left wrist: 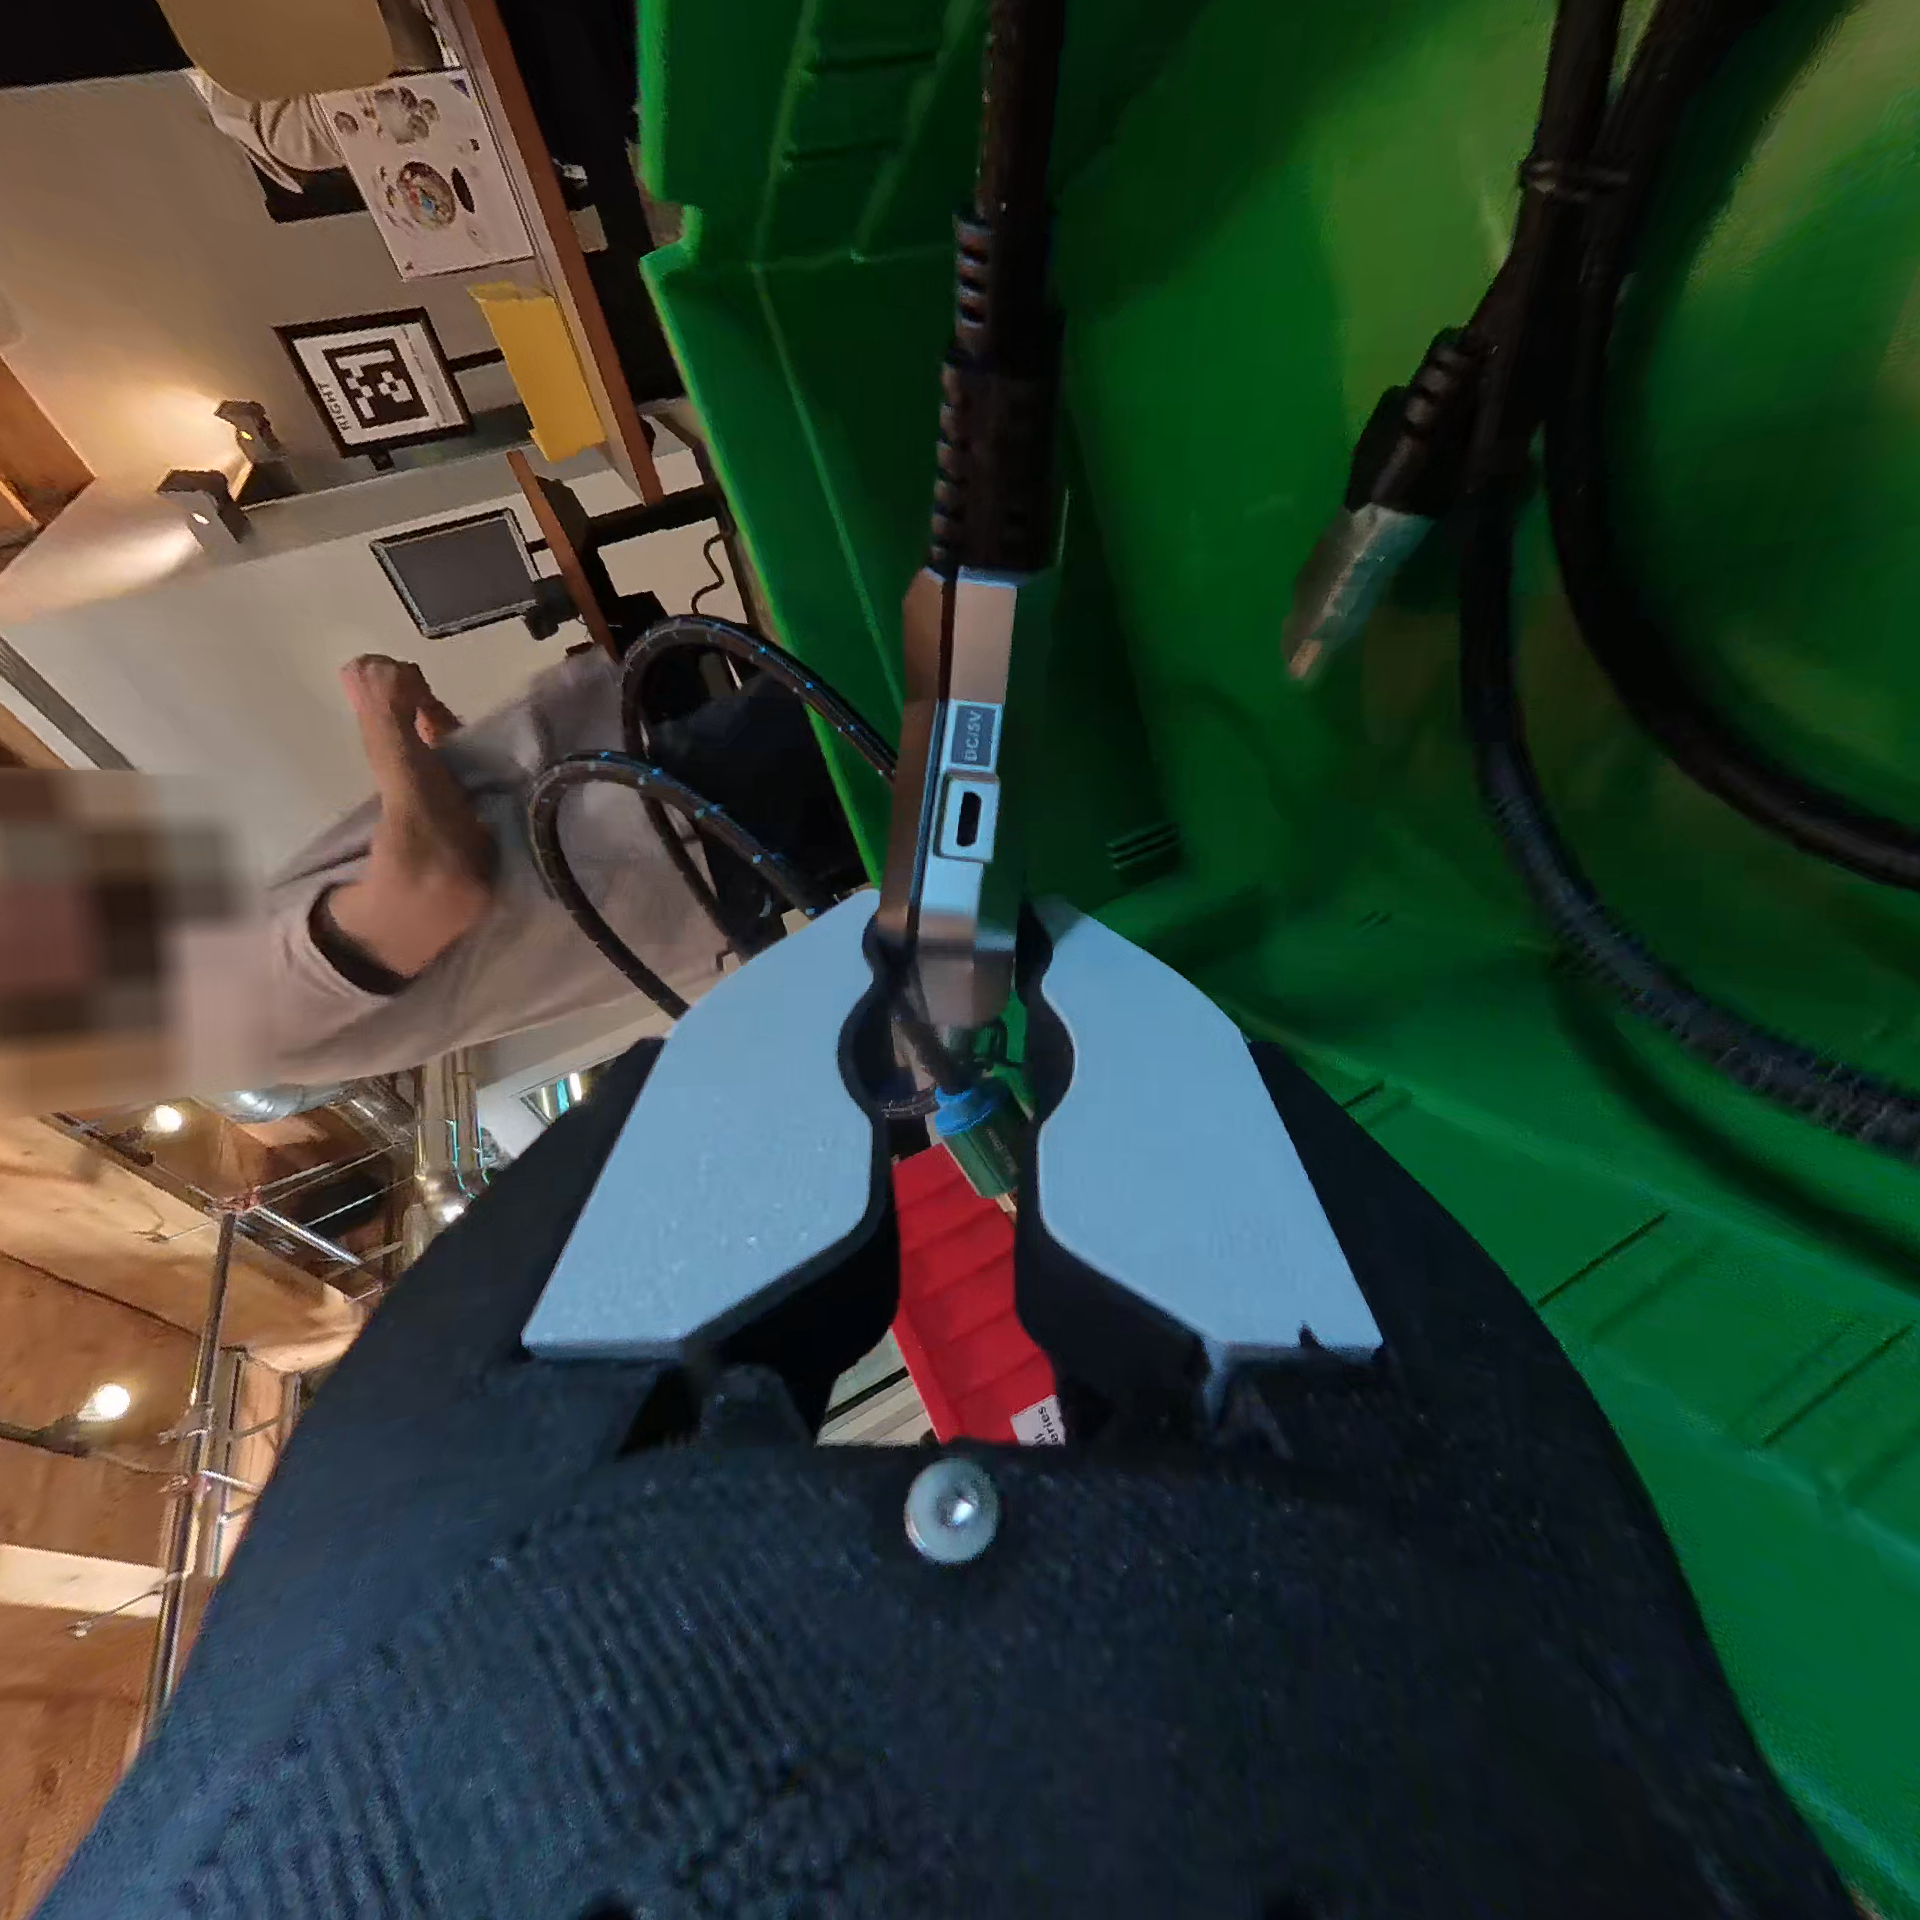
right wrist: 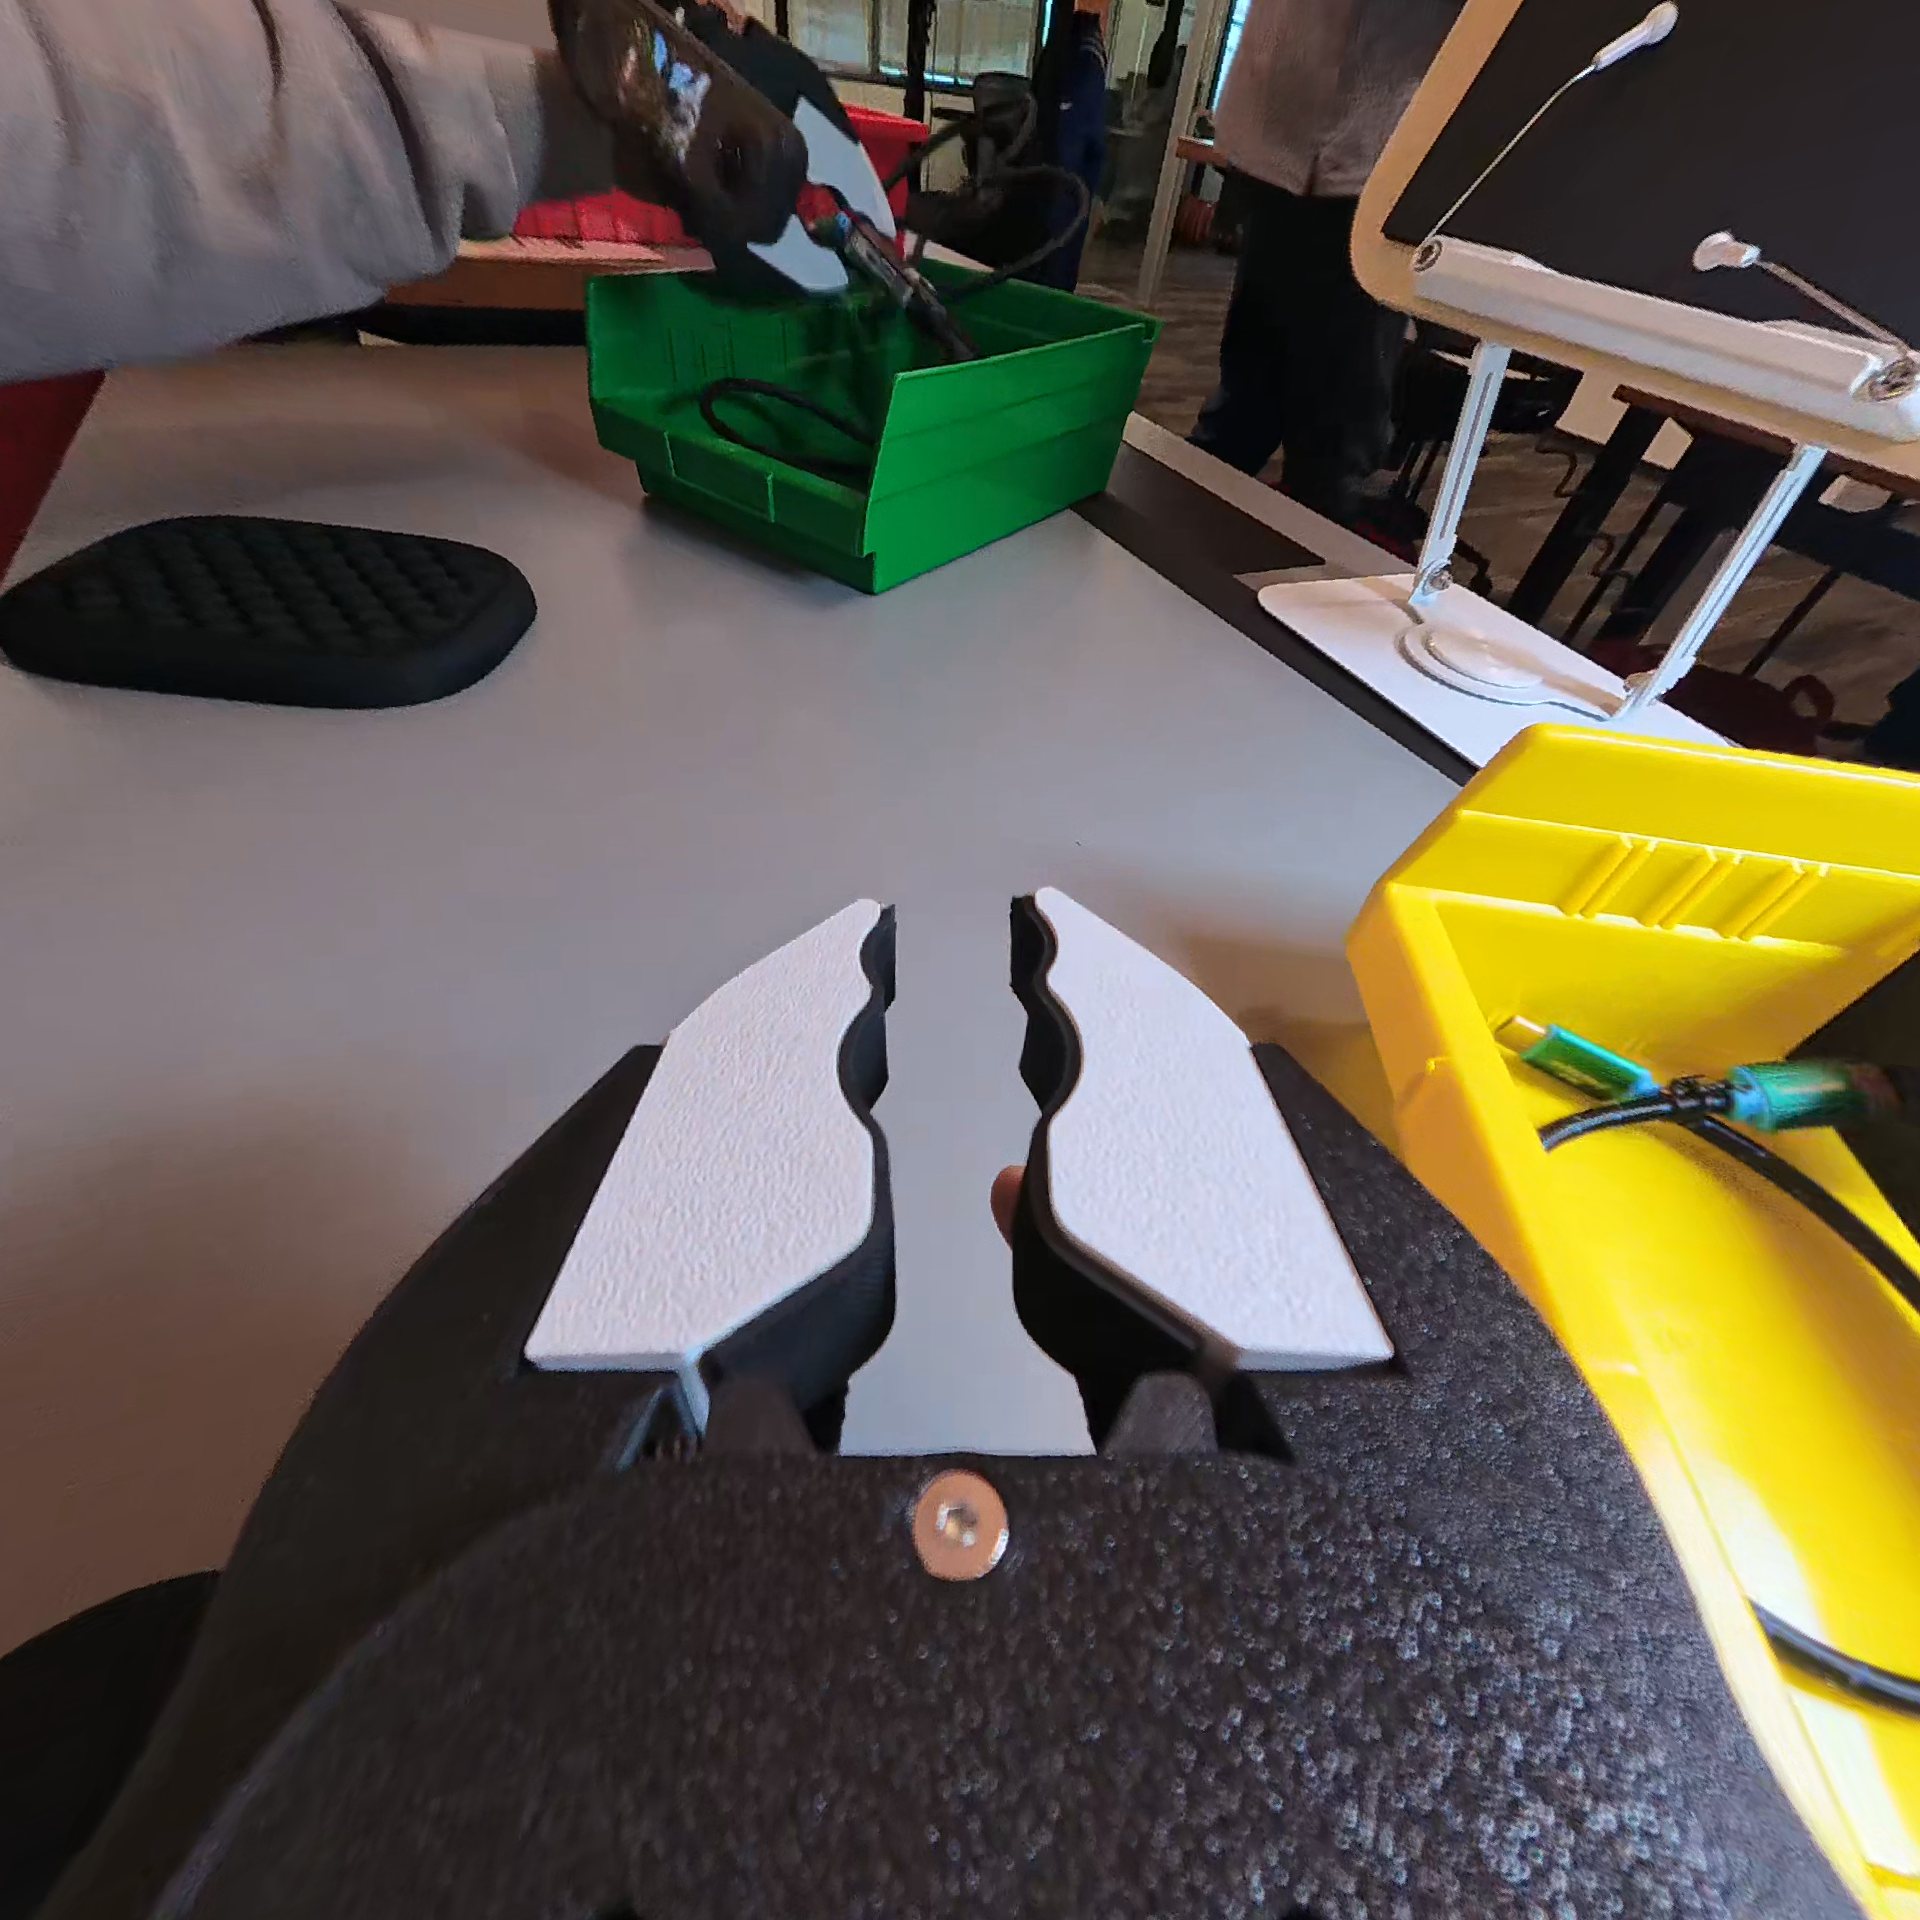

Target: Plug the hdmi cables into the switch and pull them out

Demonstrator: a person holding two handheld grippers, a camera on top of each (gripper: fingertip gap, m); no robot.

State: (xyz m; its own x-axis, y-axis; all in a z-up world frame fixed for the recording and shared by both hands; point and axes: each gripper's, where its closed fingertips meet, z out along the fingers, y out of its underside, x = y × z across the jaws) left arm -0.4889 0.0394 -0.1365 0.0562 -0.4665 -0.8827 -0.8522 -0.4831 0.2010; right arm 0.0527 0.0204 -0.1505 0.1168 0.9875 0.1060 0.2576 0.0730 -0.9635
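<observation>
**Left gripper lifting the switch at the green bin**

The left gripper (left wrist: 951, 977) has its fingers pinched on the silver HDMI switch (left wrist: 951, 769), held over the green bin (right wrist: 997, 436) with one braided cable (left wrist: 1003, 343) still attached. A loose HDMI plug (left wrist: 1351, 561) hangs beside it. The right gripper (right wrist: 951, 935) hovers over the desk (right wrist: 675, 810), fingers spread and empty, beside the yellow bin (right wrist: 1621, 862). Judged step: fetching the switch; the next move calls for setting it down and bringing a plug to a port.
</observation>
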